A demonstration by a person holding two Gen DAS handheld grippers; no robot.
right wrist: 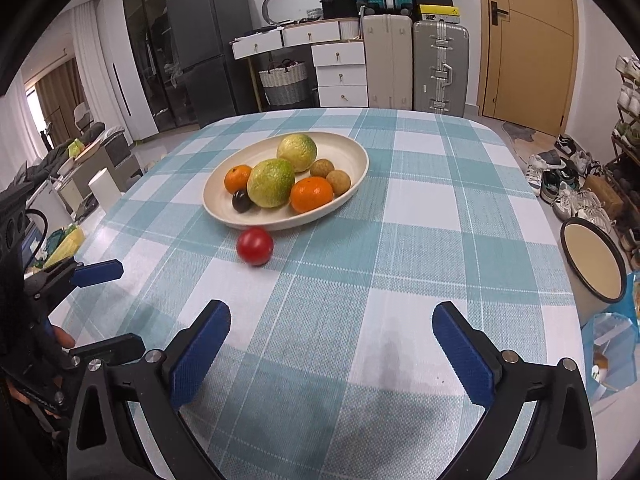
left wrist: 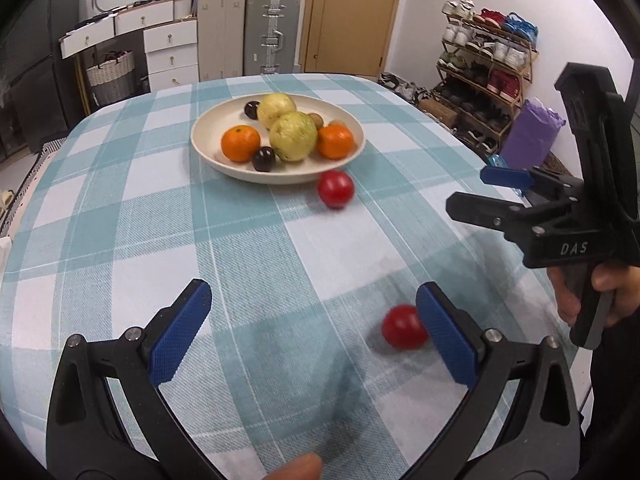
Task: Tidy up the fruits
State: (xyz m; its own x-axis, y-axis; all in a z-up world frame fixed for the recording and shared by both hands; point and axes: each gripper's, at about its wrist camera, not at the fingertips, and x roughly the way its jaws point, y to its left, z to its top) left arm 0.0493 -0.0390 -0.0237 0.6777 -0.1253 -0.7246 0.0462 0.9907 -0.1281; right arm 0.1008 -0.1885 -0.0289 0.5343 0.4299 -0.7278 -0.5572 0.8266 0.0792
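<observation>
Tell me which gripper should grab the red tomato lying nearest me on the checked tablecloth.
Left. The left gripper has open jaws, and the near round red tomato sits beside its right finger. The right gripper, also open, has only bare cloth ahead.

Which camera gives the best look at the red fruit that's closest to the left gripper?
The left wrist view. There the near red fruit lies on the tablecloth just inside the open left gripper, beside its right finger, though slightly blurred. The right wrist view does not show it; only the other red fruit beside the plate appears there.
</observation>
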